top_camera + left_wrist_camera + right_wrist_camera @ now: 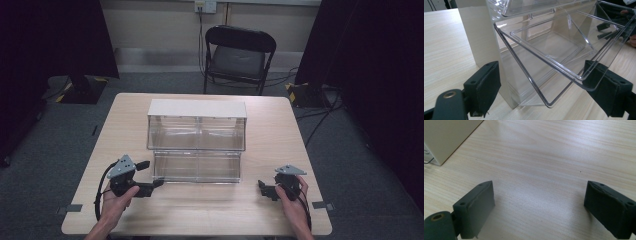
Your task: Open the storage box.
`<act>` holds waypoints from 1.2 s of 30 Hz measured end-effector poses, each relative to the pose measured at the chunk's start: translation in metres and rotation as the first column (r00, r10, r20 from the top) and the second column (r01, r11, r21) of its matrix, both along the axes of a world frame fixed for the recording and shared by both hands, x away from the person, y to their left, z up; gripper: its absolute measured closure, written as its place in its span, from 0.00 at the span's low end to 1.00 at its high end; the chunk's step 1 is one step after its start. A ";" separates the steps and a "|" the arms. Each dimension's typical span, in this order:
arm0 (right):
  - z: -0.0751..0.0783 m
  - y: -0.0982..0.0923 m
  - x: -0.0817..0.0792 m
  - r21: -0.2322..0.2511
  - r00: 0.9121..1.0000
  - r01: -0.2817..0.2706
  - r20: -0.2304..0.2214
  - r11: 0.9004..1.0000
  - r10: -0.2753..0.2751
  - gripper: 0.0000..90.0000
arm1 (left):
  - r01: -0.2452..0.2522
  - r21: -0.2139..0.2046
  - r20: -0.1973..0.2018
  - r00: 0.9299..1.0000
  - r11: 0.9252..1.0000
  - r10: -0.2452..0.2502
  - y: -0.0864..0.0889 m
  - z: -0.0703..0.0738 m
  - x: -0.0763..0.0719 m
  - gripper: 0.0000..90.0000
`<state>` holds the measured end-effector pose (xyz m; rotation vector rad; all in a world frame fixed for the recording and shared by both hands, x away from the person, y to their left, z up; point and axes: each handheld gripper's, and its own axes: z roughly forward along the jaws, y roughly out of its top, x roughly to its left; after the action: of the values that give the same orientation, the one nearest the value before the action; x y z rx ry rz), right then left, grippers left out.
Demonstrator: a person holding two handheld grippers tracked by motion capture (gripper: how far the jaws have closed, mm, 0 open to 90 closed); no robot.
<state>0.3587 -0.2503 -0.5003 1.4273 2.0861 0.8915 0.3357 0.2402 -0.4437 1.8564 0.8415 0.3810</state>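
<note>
Clear acrylic drawer unit point(196, 137) sits mid-worktop point(270, 210), two tiers under a white top, white side panel facing my left. Lower drawer point(554, 52) looks tipped or pulled partly out in the left gripper view; both tiers appear empty.

Left gripper point(155, 185) is at the unit's front-left corner, jaws wide apart and holding nothing. In its own view the drawer's clear front lip lies between the jaws, near the right pad; I cannot tell whether it touches.

Right gripper point(262, 189) rests low over bare worktop, well apart from the unit's right end, jaws wide apart, holding nothing. The white side panel point(446, 137) shows at the upper left of its view.

Step in hand, as I judge it: approach to the lower drawer, grasp not yet made.

Next move calls for lining the left jaws square across the lip, then closing gently; acrylic is slick and thin, so a skewed bite may slip. The right gripper may need to steady the unit.
</note>
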 end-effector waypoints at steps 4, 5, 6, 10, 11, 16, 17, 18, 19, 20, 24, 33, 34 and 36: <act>0.000 0.000 0.000 0.000 1.000 0.000 0.000 1.000 0.000 0.10 | 0.003 0.003 0.000 1.000 1.000 -0.003 0.000 0.001 0.000 0.17; 0.000 0.000 0.000 0.000 1.000 0.000 0.000 1.000 0.000 0.10 | 0.002 0.006 0.000 1.000 1.000 -0.002 0.000 0.001 0.000 0.17; 0.000 0.000 0.000 0.000 1.000 0.000 0.000 1.000 0.000 0.10 | 0.003 0.005 -0.002 1.000 1.000 -0.003 0.000 0.001 0.000 0.17; 0.000 0.000 0.000 0.000 1.000 0.000 0.000 1.000 0.000 0.10 | 0.000 0.000 -0.002 1.000 1.000 0.000 -0.001 0.002 0.001 0.17; 0.000 0.000 0.000 0.000 1.000 0.000 0.000 1.000 0.000 0.10 | 0.003 -0.001 -0.002 1.000 1.000 -0.003 -0.001 0.002 0.001 0.17; 0.000 0.000 0.000 0.000 1.000 0.000 0.000 1.000 0.000 0.10 | 0.016 0.011 0.006 1.000 1.000 -0.016 -0.002 0.006 0.003 0.16; 0.000 0.000 0.000 0.000 1.000 -0.001 0.000 1.000 0.001 0.10 | 0.017 0.015 0.003 1.000 1.000 -0.018 -0.002 0.006 0.003 0.16; 0.000 0.000 0.000 0.000 1.000 0.000 -0.001 1.000 0.000 0.10 | 0.017 0.013 0.007 1.000 1.000 -0.017 -0.002 0.006 0.003 0.16; 0.000 0.000 0.000 0.000 1.000 -0.001 0.000 1.000 0.001 0.10 | 0.019 0.016 0.005 1.000 1.000 -0.019 -0.002 0.007 0.003 0.16; 0.000 0.000 0.000 0.000 1.000 -0.001 0.000 1.000 0.001 0.10 | 0.016 0.011 0.003 1.000 1.000 -0.016 -0.002 0.007 0.003 0.16; 0.000 0.000 0.000 0.000 1.000 -0.001 0.000 1.000 0.001 0.10 | 0.019 -0.019 -0.006 1.000 1.000 -0.019 -0.001 0.009 0.003 0.16; 0.000 0.000 0.000 -0.001 1.000 -0.001 0.000 1.000 0.001 0.10 | -0.011 0.009 0.002 1.000 1.000 0.011 0.001 0.008 0.006 0.17; 0.000 0.000 0.000 0.000 1.000 -0.001 0.000 1.000 0.001 0.10 | -0.011 0.008 0.003 1.000 1.000 0.011 0.001 0.009 0.006 0.17; 0.000 0.000 0.000 -0.001 1.000 -0.001 0.000 1.000 0.001 0.10 | -0.012 0.007 0.002 1.000 1.000 0.012 0.001 0.011 0.006 0.17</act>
<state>0.3589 -0.2503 -0.5003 1.4262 2.0869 0.8912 0.3420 0.2414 -0.4330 1.8574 0.8513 0.3941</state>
